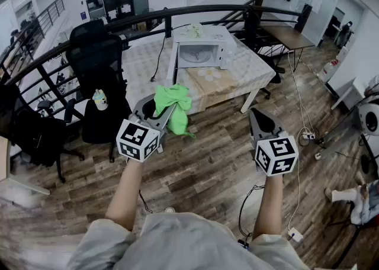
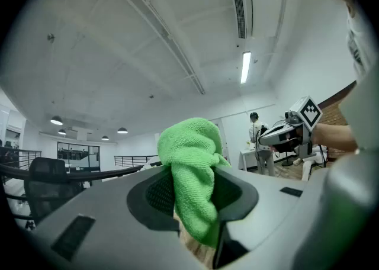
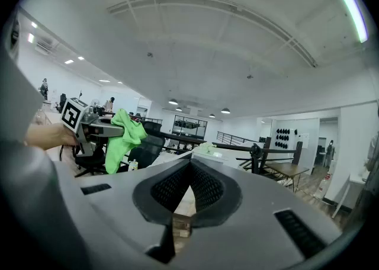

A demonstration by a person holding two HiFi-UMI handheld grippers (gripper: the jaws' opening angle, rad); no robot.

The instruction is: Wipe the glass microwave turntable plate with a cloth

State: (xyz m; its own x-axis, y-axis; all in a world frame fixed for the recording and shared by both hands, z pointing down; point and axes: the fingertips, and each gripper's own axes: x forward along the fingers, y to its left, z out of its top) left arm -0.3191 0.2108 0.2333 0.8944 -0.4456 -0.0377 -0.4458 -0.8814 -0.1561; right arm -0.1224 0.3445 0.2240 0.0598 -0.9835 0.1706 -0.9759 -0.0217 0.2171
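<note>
My left gripper (image 1: 161, 109) is shut on a bright green cloth (image 1: 174, 106), which bunches above the jaws and hangs below them. Up close, the cloth (image 2: 192, 162) fills the gap of the left gripper (image 2: 192, 195). My right gripper (image 1: 256, 116) is held level with it to the right, its jaws closed with nothing between them (image 3: 188, 174). Both are in the air over the wooden floor, well short of the table. A white microwave (image 1: 204, 50) stands on the table with its door (image 1: 173, 61) swung open; a round pale plate (image 1: 195, 55) seems to show inside.
The table (image 1: 249, 67) wears a patterned cloth, with a black railing (image 1: 77, 41) behind it. Black office chairs (image 1: 98, 55) (image 1: 35, 135) stand at the left. Cables and a power strip (image 1: 296, 234) lie on the floor at the right. A person's legs (image 1: 355, 195) show at the far right.
</note>
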